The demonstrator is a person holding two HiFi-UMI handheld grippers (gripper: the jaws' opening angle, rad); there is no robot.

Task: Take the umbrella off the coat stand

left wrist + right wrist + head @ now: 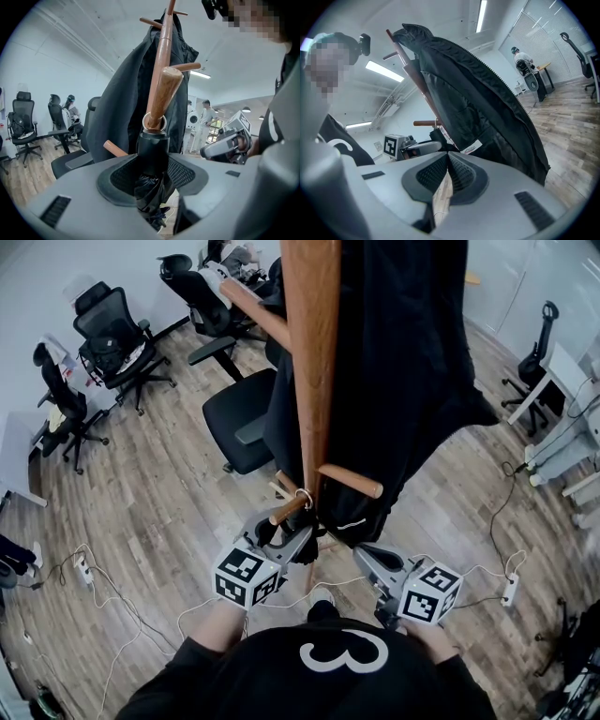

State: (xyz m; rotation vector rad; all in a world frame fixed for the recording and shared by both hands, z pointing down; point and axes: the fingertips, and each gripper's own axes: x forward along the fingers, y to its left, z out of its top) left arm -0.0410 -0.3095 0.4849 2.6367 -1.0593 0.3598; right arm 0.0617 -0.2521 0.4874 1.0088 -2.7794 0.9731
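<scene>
Left gripper (151,174) is clamping the folded umbrella (152,147) at the centre of its view, pads pressing both sides. Its ring (154,123) is hanging over a peg (165,91) of the coat stand (312,352). I am judging that the ring needs sliding up along the peg's tilt and off its tip, clearing the coat (487,112). Right gripper (446,157) is sitting clenched and empty, lower right in the head view.

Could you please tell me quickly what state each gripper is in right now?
Left gripper: closed on the umbrella.
Right gripper: closed, holding nothing.
</scene>
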